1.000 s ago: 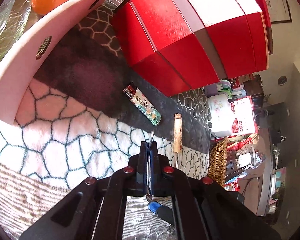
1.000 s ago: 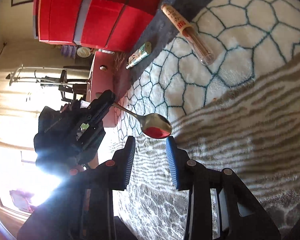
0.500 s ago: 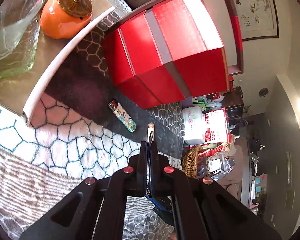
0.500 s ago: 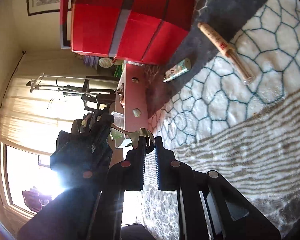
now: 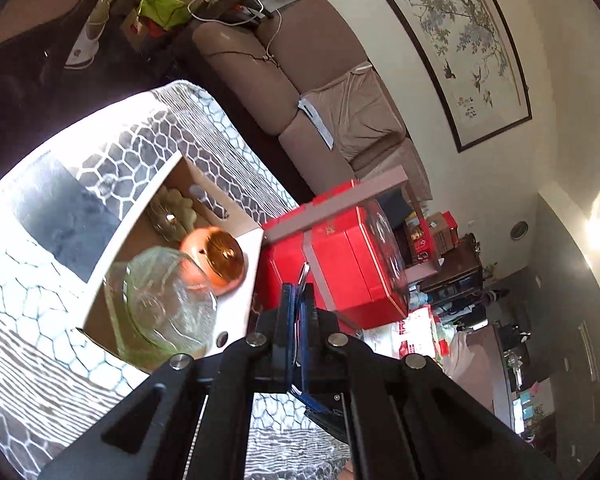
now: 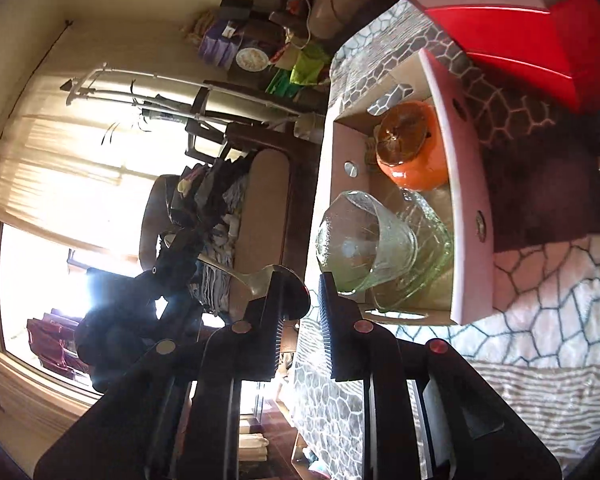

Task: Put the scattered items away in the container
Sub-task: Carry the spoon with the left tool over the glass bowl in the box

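The left gripper (image 5: 297, 294) is clamped on the handle of a spoon (image 6: 260, 280). The right gripper (image 6: 300, 292) is opening, with nothing between its jaws. The spoon bowl lies just behind them, near the cardboard box (image 6: 466, 184).

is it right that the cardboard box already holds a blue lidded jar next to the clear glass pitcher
Not quite: the lidded jar is orange, not blue. The right wrist view shows it inside the cardboard box, next to the clear glass pitcher; the left wrist view shows the same orange jar beside the glass.
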`<state>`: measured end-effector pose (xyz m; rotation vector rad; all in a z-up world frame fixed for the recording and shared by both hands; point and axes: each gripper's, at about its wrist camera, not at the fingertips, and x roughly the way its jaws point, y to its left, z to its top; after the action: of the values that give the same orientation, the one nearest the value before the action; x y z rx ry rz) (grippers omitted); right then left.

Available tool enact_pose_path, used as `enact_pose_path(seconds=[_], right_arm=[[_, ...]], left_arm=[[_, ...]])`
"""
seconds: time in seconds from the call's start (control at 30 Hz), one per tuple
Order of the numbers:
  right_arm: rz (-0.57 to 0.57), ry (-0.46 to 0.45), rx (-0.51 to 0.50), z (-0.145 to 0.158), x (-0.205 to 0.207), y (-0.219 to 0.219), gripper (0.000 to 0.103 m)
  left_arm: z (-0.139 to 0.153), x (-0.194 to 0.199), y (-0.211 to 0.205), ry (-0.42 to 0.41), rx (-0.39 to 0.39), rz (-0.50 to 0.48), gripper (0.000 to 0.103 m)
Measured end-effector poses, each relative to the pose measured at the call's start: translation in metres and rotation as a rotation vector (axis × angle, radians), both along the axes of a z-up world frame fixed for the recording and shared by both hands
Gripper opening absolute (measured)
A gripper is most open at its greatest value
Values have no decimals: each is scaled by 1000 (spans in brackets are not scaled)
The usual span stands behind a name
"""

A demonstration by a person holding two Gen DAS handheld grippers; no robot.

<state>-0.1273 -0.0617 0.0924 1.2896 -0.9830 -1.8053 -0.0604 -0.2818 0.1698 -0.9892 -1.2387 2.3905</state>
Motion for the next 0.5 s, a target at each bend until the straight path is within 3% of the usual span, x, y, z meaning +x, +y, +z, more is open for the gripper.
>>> enact_pose_path(seconds=[0.2,0.37,0.5], right_arm=[[22,53,223,3,-16,-34,18],[51,154,446,15,-17,-36,18],[84,212,531,22,-12,-41,18]], left_arm=[[-25,-20,-41,-31,-35,34,2],[-47,-32,-43,-61,-74,16,2],[-60,-41,-37,-83,-130,6,2]])
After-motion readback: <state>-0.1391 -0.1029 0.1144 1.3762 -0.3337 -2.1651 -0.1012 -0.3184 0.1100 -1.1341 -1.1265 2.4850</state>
